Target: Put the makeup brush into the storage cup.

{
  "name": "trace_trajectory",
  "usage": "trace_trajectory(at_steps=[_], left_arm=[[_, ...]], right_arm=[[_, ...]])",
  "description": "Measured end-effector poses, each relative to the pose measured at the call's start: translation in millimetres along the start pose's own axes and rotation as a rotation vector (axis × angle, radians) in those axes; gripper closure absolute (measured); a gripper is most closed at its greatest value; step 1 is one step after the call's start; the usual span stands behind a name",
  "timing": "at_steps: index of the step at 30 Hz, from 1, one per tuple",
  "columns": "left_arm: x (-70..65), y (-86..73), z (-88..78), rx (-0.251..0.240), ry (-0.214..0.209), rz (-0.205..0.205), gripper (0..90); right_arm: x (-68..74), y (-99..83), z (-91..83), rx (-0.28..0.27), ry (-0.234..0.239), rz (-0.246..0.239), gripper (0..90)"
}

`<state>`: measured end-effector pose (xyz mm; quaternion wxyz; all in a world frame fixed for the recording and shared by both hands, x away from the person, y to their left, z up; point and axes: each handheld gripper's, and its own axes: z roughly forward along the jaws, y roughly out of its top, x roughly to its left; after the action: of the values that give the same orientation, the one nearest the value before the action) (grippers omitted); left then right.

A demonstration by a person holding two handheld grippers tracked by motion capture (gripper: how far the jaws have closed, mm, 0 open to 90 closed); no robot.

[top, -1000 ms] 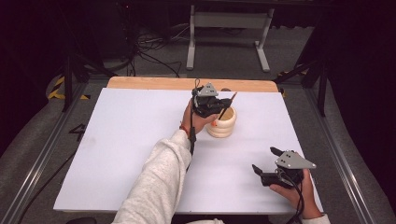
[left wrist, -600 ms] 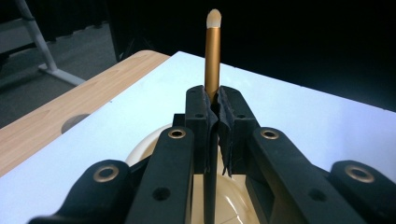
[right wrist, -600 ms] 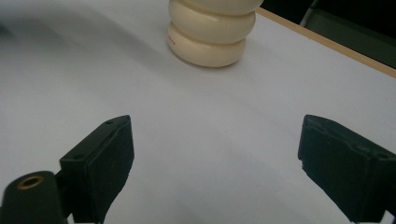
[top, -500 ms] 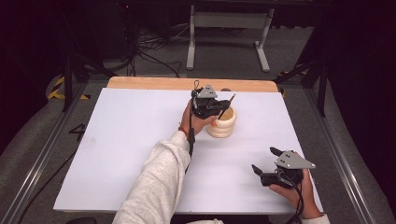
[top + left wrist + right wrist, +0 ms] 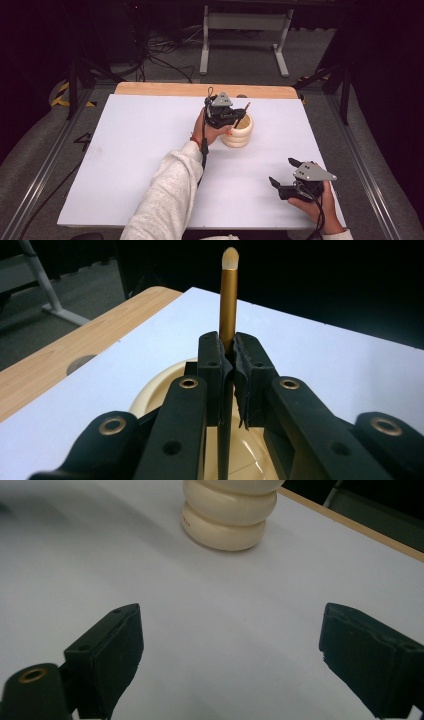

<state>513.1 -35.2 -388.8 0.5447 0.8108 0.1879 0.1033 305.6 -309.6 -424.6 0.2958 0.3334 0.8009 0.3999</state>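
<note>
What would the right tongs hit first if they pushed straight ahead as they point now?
Probably the cream ribbed holder. The right tongs are open over bare white table, and the holder stands ahead, slightly left of centre. Depth is unclear, so they could slip past its right side.

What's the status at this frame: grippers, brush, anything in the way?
Left gripper shut on the brush, over the cream ribbed holder. Right gripper open, empty, resting near the table edge. Nothing in the way.
</note>
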Motion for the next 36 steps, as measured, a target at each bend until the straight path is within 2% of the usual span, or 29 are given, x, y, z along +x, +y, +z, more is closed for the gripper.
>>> trace_trajectory(at_steps=[10, 15, 22, 24, 26, 30, 32, 33, 35, 36], left_arm=[[-0.5, -0.4, 1.1, 0.013, 0.001, 0.003, 80.8], [-0.5, -1.0, -0.1, 0.006, 0.004, 0.0, 75.7], [-2.0, 2.4, -7.8, 0.0, 0.03, 0.003, 64.1], [-2.0, 4.1, -10.2, 0.003, 0.046, 0.011, 56.5], [-3.3, 6.3, -14.7, 0.01, 0.043, 0.021, 55.0], [-3.8, 8.5, -19.8, 0.018, 0.067, 0.024, 44.1], [-4.3, 8.9, -24.1, 0.018, 0.087, 0.024, 41.6], [-4.3, 8.9, -24.1, 0.018, 0.087, 0.024, 34.5], [-4.6, 9.3, -27.3, 0.036, 0.127, 0.033, 31.7], [-4.0, 9.3, -29.3, 0.039, 0.132, 0.037, 31.1]], right_arm=[[-0.2, 0.0, -0.1, -0.002, 0.0, -0.001, 11.3], [-0.2, 0.0, -0.3, -0.003, 0.0, -0.002, 11.3], [0.1, 0.1, 0.0, -0.001, 0.0, -0.003, 11.3], [-0.2, 0.2, -0.2, -0.003, -0.001, -0.003, 11.3], [-0.3, 0.2, -0.3, -0.003, -0.002, -0.002, 11.3], [0.4, 0.5, -0.2, -0.002, 0.0, -0.002, 11.3], [0.4, 0.5, 0.0, -0.003, -0.001, -0.004, 11.3], [0.4, 0.5, 0.0, -0.003, -0.001, -0.004, 11.3], [0.4, 0.4, 0.2, -0.002, 0.0, -0.004, 11.3], [0.5, 0.5, 0.3, -0.002, 0.0, -0.005, 11.3]])
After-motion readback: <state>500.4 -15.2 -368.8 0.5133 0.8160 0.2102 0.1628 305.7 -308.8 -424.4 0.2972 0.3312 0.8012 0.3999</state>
